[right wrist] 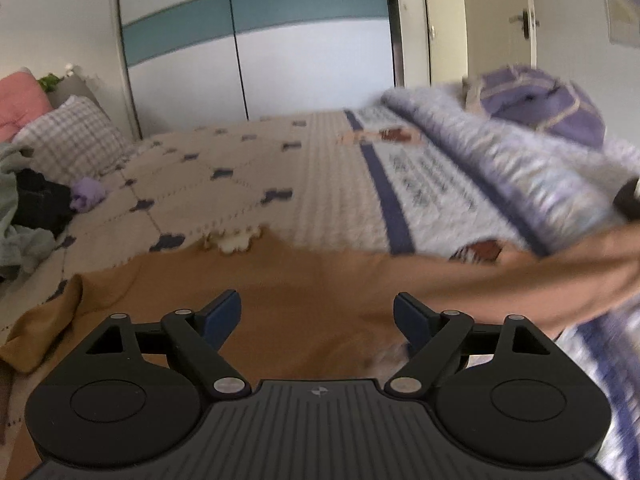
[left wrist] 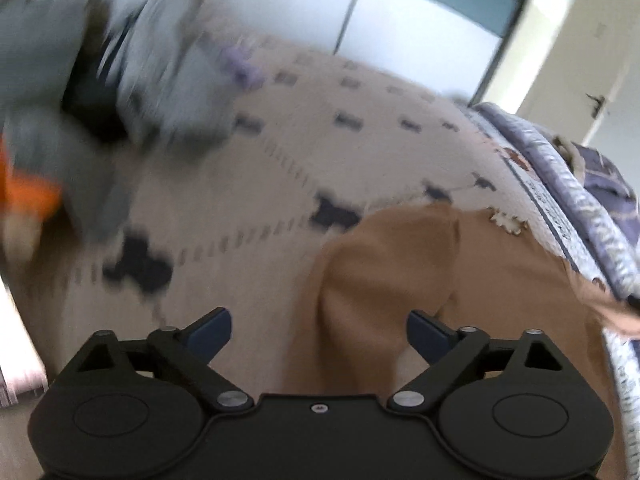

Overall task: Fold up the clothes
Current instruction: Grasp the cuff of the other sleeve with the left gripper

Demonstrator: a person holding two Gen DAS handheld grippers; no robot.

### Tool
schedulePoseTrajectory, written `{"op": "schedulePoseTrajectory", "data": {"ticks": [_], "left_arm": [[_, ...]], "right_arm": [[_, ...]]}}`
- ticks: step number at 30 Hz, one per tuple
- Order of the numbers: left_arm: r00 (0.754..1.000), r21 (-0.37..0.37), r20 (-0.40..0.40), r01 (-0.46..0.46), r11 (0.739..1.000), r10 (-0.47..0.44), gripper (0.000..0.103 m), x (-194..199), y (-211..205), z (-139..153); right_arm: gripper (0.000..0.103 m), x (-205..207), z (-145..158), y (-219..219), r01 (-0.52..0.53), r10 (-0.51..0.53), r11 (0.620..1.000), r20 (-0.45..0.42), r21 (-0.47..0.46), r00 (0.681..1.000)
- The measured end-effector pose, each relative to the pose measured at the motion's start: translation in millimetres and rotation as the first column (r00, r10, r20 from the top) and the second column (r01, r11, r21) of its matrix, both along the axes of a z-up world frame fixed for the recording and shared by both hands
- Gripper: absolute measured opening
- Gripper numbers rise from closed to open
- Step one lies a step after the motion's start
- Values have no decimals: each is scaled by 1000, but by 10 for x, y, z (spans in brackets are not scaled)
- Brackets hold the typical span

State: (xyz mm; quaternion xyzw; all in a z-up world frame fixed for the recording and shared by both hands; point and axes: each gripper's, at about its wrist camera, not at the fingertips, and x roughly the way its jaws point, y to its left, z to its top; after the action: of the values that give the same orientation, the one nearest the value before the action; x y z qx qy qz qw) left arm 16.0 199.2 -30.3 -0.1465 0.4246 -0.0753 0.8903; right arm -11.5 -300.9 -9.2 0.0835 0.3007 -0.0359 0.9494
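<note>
A tan-brown garment (right wrist: 304, 300) lies spread on the bed, one sleeve stretched to the right; it also shows in the left wrist view (left wrist: 420, 280). My right gripper (right wrist: 318, 316) is open and empty just above the garment's middle. My left gripper (left wrist: 320, 330) is open and empty, over the garment's left edge and the bedspread. A blurred heap of grey, black and orange clothes (left wrist: 80, 92) lies at the upper left of the left wrist view, and at the far left of the right wrist view (right wrist: 28, 208).
The bed has a cream bedspread with dark blue shapes (right wrist: 224, 184). A folded purple-and-white blanket (right wrist: 500, 160) lies on the right. Pillows (right wrist: 68, 136) are at the head. A wardrobe (right wrist: 260, 40) and a door (right wrist: 500, 20) stand behind.
</note>
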Motion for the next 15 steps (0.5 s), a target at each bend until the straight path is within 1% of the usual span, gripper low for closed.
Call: {"op": "schedulePoseTrajectory", "data": {"ticks": [1,2,3,4,6,9,12,15], "left_arm": [[999,-39,-33,-3,999,2,75,-16,53,-72],[998,-80,-59,-6,997,1,69,-25,95,-139],[997,-116,-83,-7,993,-3,67,-26,128,-202],[995,-144,-102,-9,990,-6,63,-26,154,-261],[993,-172,-117,-14,985,-6,62,-35,180,-343],[994,-209,-110,-21,978,-2,59,-40,247,-334],[995,-258,-86,-69,964,48,58,-92,396,-286],[993,-268,-76,-106,958,89,58,-149,488,-234]], "right_arm": [[88,36,-56,57,2,-2,1000,-20,1,1000],[88,64,-82,105,-2,2,1000,-27,-5,1000],[88,83,-93,155,-11,10,1000,-26,-17,1000],[88,102,-104,205,-19,18,999,-26,-29,1000],[88,139,-126,303,-37,36,997,-21,-69,999],[88,147,-132,445,-65,63,988,-14,-138,998],[88,134,-142,543,-94,93,981,-12,-172,996],[88,142,-146,630,-119,119,970,-15,-211,993]]}}
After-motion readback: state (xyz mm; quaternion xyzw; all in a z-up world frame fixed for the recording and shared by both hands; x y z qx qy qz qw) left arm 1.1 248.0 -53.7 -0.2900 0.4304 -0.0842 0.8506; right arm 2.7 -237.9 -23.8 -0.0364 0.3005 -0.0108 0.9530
